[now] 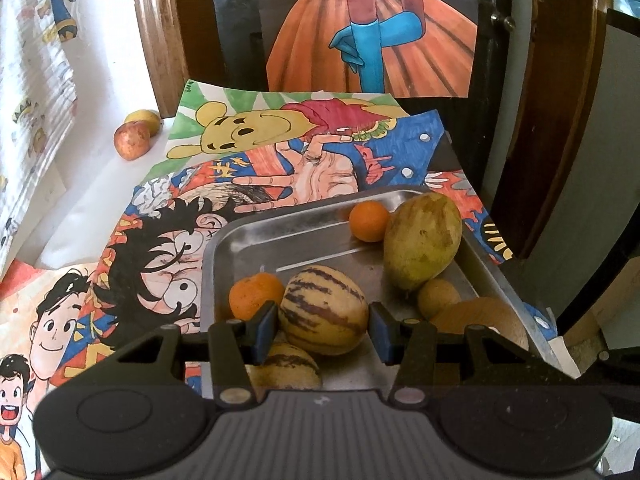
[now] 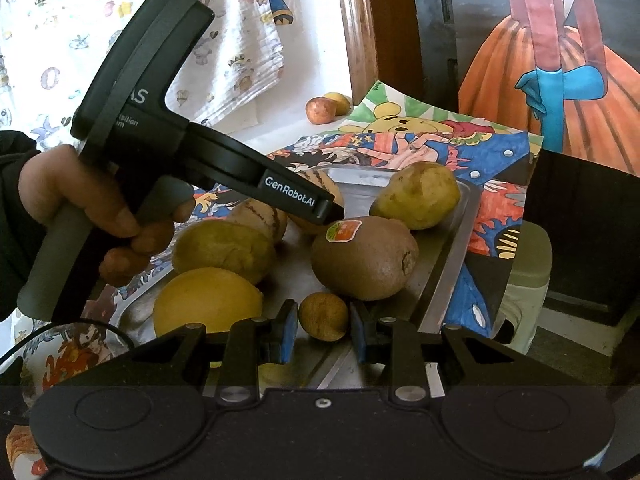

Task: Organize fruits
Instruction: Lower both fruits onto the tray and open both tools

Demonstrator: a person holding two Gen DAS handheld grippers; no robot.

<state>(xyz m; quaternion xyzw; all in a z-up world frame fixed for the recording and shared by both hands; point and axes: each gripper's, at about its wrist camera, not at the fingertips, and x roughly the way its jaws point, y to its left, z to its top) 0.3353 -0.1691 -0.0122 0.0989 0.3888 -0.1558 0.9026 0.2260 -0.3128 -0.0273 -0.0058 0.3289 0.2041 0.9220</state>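
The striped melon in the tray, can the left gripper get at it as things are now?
Probably yes. The left gripper is open with its pads on either side of the striped melon, and nothing lies between them. An orange sits close beside the left pad and could get nudged.

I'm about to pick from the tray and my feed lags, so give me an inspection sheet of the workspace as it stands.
Surface: table covered with overlapping cartoon posters.
Job's things: metal tray holding two oranges, a mango, two striped melons, a stickered kiwi, lemons, a small brown fruit; an apple and a yellow fruit lie apart near the wall.
Clutter: nothing seen.
Grippers: left claw open around a striped melon; right claw open around the small brown fruit.
Cables: black cable below the person's hand.
Surroundings: patterned cloth, wooden frame, painted figure behind.
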